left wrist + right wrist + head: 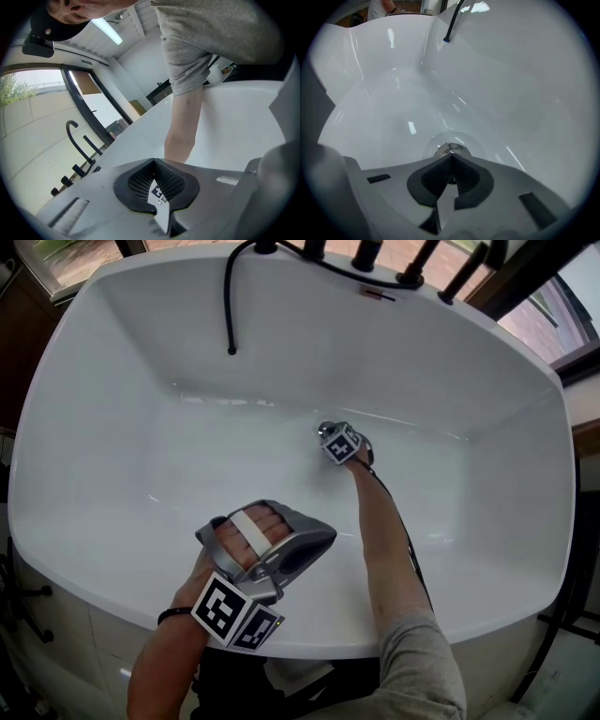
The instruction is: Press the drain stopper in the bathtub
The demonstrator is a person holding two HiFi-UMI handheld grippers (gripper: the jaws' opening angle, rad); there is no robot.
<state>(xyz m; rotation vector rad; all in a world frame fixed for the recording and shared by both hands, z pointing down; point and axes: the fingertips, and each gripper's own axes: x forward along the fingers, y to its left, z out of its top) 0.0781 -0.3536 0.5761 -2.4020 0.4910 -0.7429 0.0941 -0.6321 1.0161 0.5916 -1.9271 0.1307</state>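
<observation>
The chrome drain stopper [450, 149] sits in a shallow round dip in the floor of the white bathtub [112, 456]. My right gripper [451, 158] is shut, and its closed tips rest right at the stopper's near edge. From the head view, the right gripper [336, 439] is reached far down to the tub floor, with a bit of the stopper [323, 429] showing beyond it. My left gripper [314, 545] is held above the tub's near rim. It is shut on nothing, and in its own view the left gripper [153, 162] points toward the person's right forearm [183, 126].
A black hose [228, 296] hangs down the tub's far wall, and its end also shows in the right gripper view as the hose [452, 23]. Black taps [370, 254] line the far rim. The tub walls rise on all sides around the right gripper.
</observation>
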